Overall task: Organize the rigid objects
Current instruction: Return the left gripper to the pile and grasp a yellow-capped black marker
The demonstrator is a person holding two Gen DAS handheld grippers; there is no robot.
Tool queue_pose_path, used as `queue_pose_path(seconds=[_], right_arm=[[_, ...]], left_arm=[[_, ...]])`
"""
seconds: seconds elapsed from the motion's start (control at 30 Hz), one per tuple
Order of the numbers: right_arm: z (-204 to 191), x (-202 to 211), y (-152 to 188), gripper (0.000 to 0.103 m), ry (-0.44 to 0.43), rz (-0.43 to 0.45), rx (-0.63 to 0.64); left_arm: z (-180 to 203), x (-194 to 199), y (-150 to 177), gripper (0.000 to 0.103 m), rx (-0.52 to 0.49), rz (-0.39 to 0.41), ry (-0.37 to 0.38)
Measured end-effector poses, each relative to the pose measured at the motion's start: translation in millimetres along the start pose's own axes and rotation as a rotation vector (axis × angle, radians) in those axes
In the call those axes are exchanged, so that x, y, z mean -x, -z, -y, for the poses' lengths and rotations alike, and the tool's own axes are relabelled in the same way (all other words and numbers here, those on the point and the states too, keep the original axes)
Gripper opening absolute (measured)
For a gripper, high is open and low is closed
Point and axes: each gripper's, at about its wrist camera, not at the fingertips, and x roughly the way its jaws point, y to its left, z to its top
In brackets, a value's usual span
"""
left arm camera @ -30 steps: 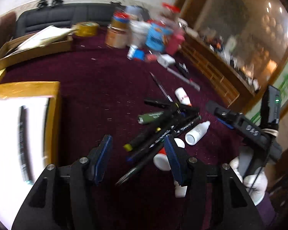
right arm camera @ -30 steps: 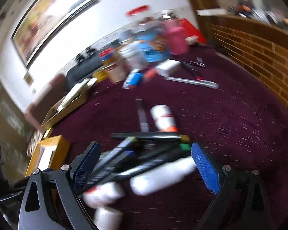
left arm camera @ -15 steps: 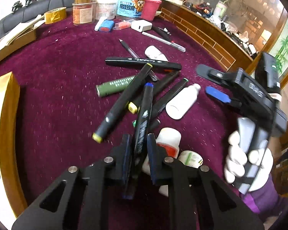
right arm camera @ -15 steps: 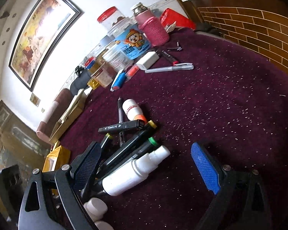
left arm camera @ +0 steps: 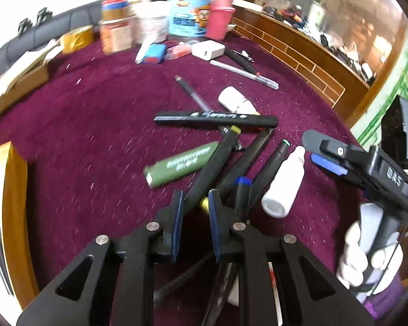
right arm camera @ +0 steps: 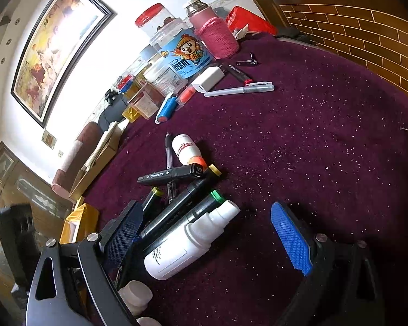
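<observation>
Straddling a black marker (left arm camera: 212, 171), left gripper (left arm camera: 194, 203) seems narrowly parted; right gripper (right arm camera: 212, 233) gapes empty.

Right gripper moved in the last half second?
No. In the right wrist view the pink cup and framed painting sit at the same spots in frame, and the right gripper is open around the white bottle as before.

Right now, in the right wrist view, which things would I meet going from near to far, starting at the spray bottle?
spray bottle → crosswise black marker → orange-capped bottle → grey pen → pink flask
</observation>
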Motion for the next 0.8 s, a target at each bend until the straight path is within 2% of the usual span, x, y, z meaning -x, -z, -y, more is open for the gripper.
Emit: queue_pose_path(seconds=[0.07, 0.13, 0.2, 0.3, 0.43, 0.57, 0.67, 0.73, 0.8], right_arm=[[-2, -1, 0, 0.093, 0.009, -0.001, 0.010], [-2, -1, 1, 0.093, 0.018, -0.004, 0.015], [-3, -1, 1, 0.093, 0.025, -0.004, 0.019], [-4, -2, 1, 0.093, 0.034, -0.005, 0.028], [-5, -3, 1, 0.093, 0.046, -0.007, 0.036], [-9, -4, 2, 0.093, 0.065, -0.011, 0.056], [-11, -4, 2, 0.093, 0.076, -0.009, 0.064], [-11, -5, 2, 0.093, 0.080, -0.011, 0.063], [-11, -5, 3, 0.093, 0.081, -0.011, 0.064]], left_arm=[[7, -8, 0, 0.016, -0.057, -0.017, -0.030], [12, -8, 1, 0.013, -0.085, 0.004, -0.044], [6, 2, 5, 0.000, -0.050, 0.024, 0.000], [-11, 20, 14, 0.000, 0.021, 0.056, 0.031], [-24, 37, 28, 0.000, 0.061, 0.072, 0.035], [-15, 34, 27, 0.000, -0.024, 0.080, 0.007], [-7, 10, 20, 0.001, -0.109, -0.001, 0.020], [0, 4, 16, 0.005, -0.184, 0.021, -0.025], [7, 1, 10, 0.003, -0.223, 0.016, -0.070]])
